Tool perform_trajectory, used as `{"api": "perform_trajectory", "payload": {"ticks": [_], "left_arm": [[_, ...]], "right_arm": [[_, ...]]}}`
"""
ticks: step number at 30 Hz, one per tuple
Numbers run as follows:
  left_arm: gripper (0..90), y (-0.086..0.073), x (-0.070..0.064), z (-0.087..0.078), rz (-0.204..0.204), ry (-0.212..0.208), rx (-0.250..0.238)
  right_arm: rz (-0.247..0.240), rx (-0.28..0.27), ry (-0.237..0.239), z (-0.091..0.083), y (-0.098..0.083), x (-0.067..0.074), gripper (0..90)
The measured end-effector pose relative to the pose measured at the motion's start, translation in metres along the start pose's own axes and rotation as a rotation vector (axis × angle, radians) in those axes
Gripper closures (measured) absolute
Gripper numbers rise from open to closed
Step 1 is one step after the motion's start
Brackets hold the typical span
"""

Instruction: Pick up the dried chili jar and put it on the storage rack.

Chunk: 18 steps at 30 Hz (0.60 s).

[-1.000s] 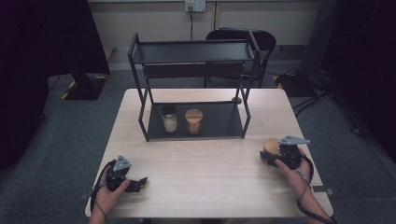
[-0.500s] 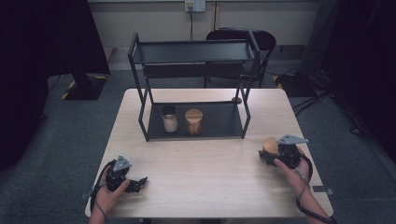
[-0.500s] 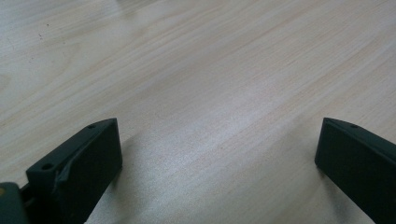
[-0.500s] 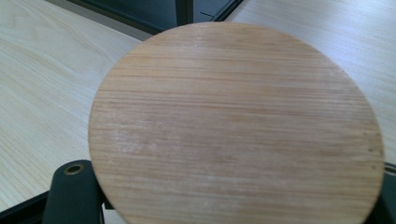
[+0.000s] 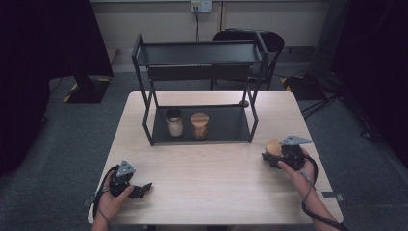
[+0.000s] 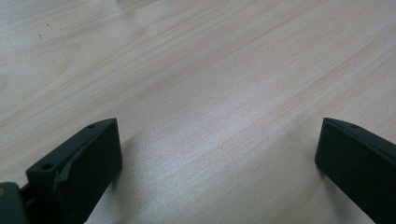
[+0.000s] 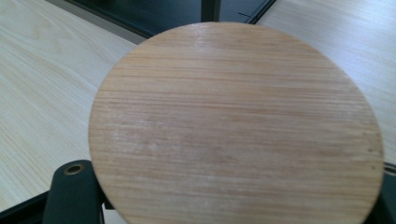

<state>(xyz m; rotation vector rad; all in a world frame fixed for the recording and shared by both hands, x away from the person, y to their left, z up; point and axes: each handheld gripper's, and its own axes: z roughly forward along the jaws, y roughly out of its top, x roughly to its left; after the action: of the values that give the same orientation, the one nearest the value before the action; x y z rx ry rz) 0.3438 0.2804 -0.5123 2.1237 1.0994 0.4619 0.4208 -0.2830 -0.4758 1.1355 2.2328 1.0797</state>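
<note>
A jar with a round wooden lid (image 5: 274, 147) stands at the right side of the table, and my right gripper (image 5: 270, 155) is shut on it just below the lid. In the right gripper view the lid (image 7: 233, 126) covers most of the picture, with one black finger (image 7: 70, 191) showing under its left edge. My left gripper (image 5: 143, 188) rests near the front left corner, its jaws wide apart. Between them, in the left gripper view, my left gripper (image 6: 217, 163) has nothing but bare wood.
A black two-level rack (image 5: 202, 53) stands at the back of the light wooden table (image 5: 216, 183). On its lower shelf sit a dark-lidded jar (image 5: 174, 122) and a wooden-lidded jar (image 5: 199, 125). A chair (image 5: 269, 41) stands behind the table.
</note>
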Motion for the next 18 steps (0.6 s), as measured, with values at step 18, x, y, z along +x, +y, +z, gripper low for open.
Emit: {"api": "perform_trajectory", "payload": {"ticks": [18], "left_arm": [[0.2, 0.0, 0.0, 0.0, 0.0, 0.0, 0.0]], "right_arm": [[-0.047, 0.001, 0.037, 0.011, 0.022, 0.016, 25.0]]}}
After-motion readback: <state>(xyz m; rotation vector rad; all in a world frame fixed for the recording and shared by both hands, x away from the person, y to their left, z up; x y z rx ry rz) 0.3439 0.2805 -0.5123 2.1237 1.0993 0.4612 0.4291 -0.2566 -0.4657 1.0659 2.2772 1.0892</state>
